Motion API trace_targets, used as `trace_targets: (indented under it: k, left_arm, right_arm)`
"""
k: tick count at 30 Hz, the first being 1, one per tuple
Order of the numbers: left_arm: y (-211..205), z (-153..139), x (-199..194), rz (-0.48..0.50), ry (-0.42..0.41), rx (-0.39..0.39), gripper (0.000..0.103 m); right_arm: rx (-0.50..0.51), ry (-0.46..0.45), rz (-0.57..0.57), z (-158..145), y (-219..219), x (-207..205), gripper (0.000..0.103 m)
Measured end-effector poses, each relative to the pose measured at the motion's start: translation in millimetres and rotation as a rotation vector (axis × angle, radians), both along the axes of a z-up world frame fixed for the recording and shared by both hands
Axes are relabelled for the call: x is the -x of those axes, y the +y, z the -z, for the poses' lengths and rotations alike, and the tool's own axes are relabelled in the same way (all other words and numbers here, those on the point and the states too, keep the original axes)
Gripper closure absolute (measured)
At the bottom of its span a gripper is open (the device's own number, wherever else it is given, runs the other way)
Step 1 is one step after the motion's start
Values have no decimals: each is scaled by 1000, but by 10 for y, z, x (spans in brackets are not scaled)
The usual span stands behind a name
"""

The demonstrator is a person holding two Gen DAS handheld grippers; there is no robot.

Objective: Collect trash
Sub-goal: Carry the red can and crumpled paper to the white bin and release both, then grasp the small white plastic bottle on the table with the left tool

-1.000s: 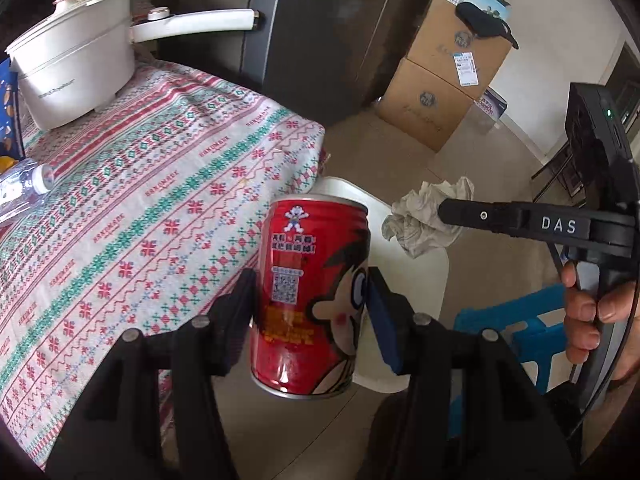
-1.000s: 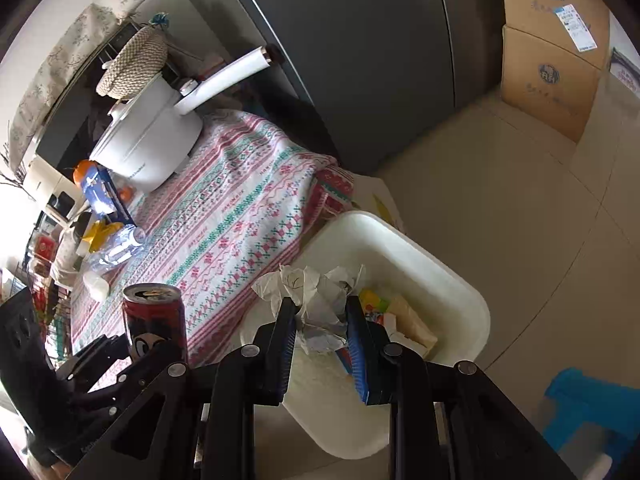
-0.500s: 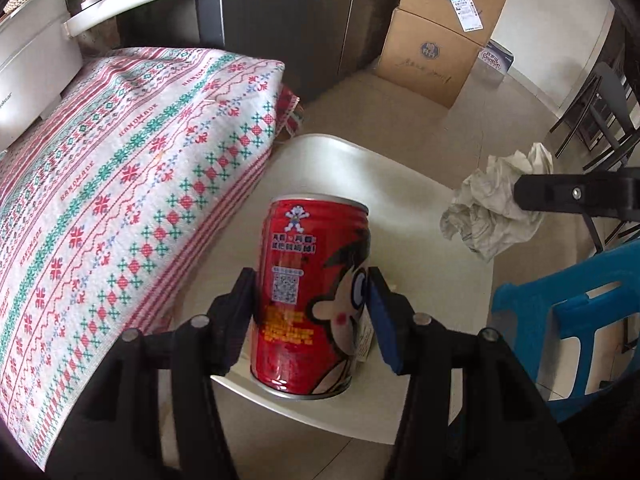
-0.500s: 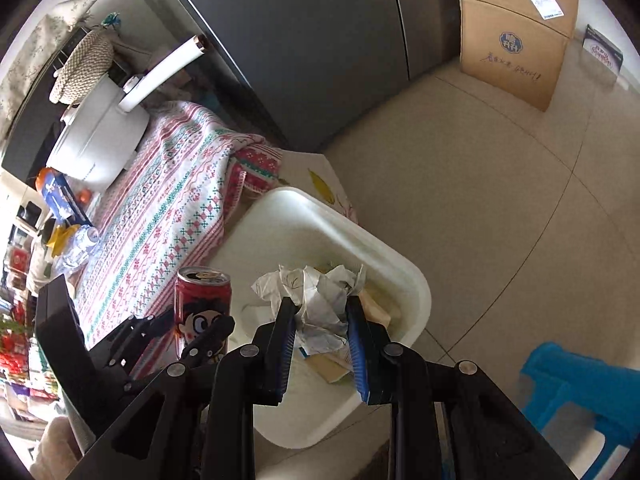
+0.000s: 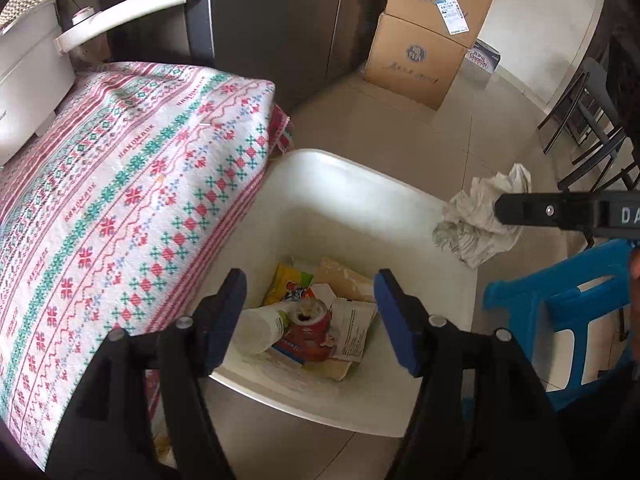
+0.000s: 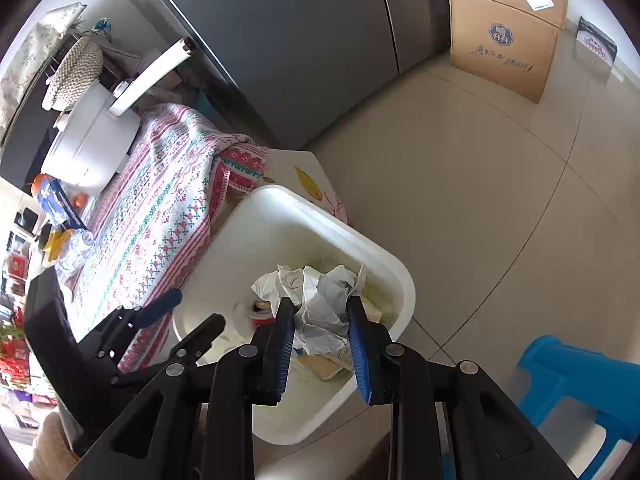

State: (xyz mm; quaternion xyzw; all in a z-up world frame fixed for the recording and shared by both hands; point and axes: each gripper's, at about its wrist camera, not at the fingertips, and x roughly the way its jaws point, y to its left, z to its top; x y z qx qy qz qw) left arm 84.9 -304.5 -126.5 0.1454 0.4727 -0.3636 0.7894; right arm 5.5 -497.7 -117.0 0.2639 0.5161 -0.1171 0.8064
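Beige tiled floor (image 6: 460,184) around a white bin (image 5: 360,184); patterned tablecloth (image 5: 120,200) just beside the bin, cardboard boxes (image 5: 424,40) well beyond, blue stool (image 5: 560,320) near. Left gripper (image 5: 310,312) above the bin, jaws opening, nothing between; red can (image 5: 308,332) blurred among wrappers inside. Right gripper (image 6: 320,320) clenched on crumpled paper (image 6: 316,296) over the bin. Bin's near edge hidden behind grippers.

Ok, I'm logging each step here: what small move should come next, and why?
Probably open the right gripper: its pads clamp the crumpled paper directly above the white bin. The red can lies inside already, with the left gripper opening, empty.
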Motion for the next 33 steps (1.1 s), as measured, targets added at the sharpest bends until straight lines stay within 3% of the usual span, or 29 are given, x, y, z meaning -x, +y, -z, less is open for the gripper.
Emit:
trace_targets:
  k: [13,15,18,22,33]
  left_arm:
    - [627,-315,-127,-118,-32,9,18]
    - [741,-355,-147,-134,-38,9,15]
    - [894,-442,-186,-173,-52,18,8]
    - [1109,-544,-246,-230,-62,28,4]
    - [2009,-796,-548,-465,-76,21,3]
  right_arm:
    - [24,78,-80,165,222,-157,72]
    - [35,89,-81,165,242,-175,66]
    - [28,75,-71,122,259,-185,47]
    - [25,43,-71,21,311,-201,35]
    - [112,-28,-111,-267,615,-377,27]
